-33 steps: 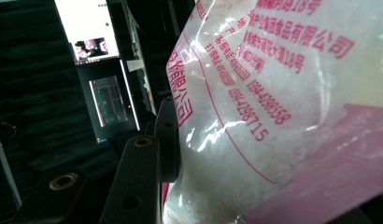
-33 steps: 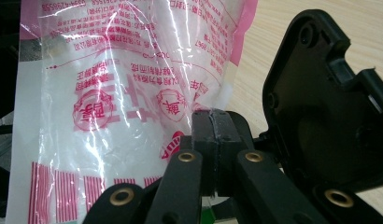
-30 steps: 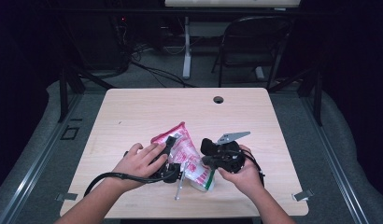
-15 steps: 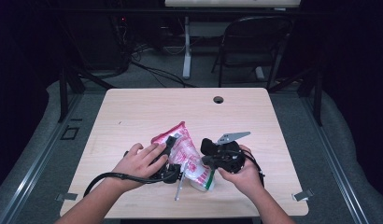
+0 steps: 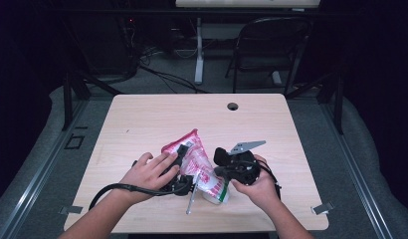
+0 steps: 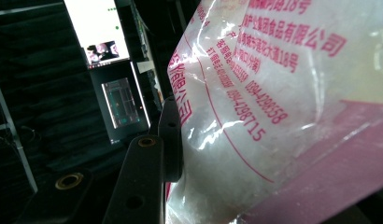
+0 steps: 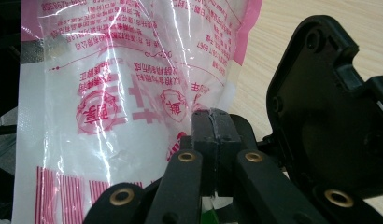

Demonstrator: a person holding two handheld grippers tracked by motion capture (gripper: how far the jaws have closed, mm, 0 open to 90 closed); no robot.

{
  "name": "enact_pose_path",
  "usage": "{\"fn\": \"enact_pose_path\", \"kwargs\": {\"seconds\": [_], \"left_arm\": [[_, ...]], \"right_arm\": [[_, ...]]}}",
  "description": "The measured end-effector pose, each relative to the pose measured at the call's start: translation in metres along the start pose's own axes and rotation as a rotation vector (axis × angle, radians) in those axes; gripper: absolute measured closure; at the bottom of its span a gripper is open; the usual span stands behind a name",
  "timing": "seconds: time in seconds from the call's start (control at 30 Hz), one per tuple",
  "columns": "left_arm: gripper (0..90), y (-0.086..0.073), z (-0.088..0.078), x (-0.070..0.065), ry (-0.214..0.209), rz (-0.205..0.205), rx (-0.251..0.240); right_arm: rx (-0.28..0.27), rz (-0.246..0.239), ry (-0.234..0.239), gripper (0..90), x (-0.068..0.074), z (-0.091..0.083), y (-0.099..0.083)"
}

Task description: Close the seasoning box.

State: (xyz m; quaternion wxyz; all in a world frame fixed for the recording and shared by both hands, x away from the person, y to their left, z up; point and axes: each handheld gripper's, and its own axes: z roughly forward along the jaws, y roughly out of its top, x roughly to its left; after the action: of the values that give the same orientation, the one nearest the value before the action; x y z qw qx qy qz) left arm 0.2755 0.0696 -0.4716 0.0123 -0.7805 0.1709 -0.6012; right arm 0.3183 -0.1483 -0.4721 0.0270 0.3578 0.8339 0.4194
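A pink and white plastic bag [image 5: 199, 162] of white grains with red print lies near the table's front edge, between both hands. My left gripper [image 5: 184, 163] is shut on its upper left part. In the left gripper view one black finger [image 6: 172, 140] presses the bag [image 6: 273, 116], and the other is hidden behind it. My right gripper [image 5: 219, 168] holds the bag's right side. In the right gripper view its pads [image 7: 202, 135] meet on the thin edge of the bag [image 7: 110, 93], with the right gripper [image 7: 211, 130] shut.
The wooden table [image 5: 192, 114] has a round cable hole [image 5: 232, 106] at the far side. A thin silvery rod [image 5: 191, 195] lies by the left hand. Behind the table stand a dark chair [image 5: 271, 50] and cables. A lit screen [image 6: 98, 32] glows in the dark.
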Motion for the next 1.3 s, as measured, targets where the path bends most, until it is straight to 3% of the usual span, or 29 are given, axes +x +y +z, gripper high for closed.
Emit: {"fn": "enact_pose_path", "kwargs": {"seconds": [1.3], "left_arm": [[70.4,0.0017,-0.0018,0.0018,0.03,0.026,-0.014]], "right_arm": [[-0.007,0.001,0.002,90.0,0.0004,-0.001,0.0003]]}}
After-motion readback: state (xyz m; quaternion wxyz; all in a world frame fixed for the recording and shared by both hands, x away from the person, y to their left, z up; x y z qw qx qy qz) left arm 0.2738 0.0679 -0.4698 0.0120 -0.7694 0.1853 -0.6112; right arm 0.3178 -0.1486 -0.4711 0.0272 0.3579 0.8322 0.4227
